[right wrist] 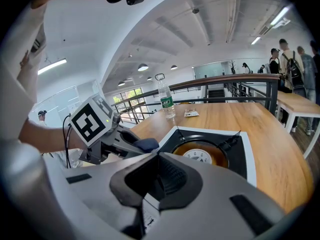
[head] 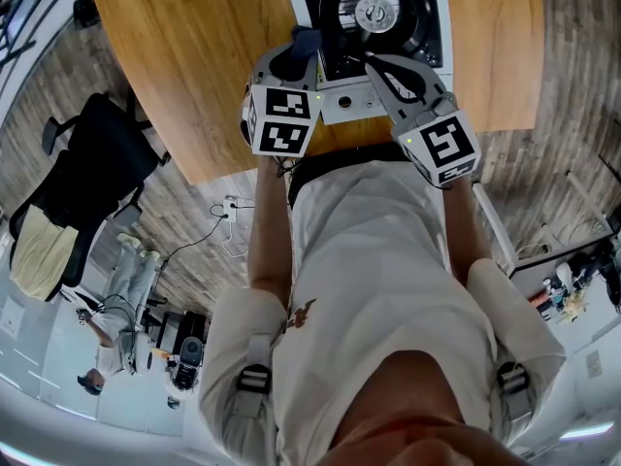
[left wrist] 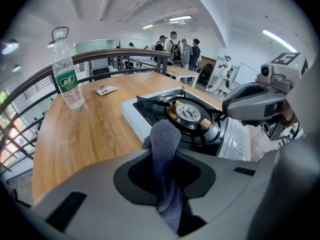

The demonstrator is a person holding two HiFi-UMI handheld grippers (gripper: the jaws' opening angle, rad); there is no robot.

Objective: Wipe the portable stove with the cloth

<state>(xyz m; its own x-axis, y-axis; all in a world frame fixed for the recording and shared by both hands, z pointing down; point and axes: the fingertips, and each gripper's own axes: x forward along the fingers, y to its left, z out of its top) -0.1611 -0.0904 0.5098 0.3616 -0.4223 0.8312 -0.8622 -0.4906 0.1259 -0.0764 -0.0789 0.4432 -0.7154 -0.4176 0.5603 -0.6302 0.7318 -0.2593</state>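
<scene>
Holds the cloth (left wrist: 166, 139) tight in the left gripper (head: 294, 58), touching the stove's (head: 378, 13) near left corner on the table (head: 194, 56). Has the right gripper (head: 383, 71) closed on nothing, just beside.

The portable stove (head: 335, 8) sits on the wooden table (head: 194, 47) at 12 o'clock. The left gripper (head: 291, 61), with the dark blue cloth (head: 306, 37) at its tip, meets the stove's near-left corner. The right gripper (head: 376, 63) lies over the stove's front panel. An office chair (head: 97, 163) stands at 9 o'clock.
</scene>
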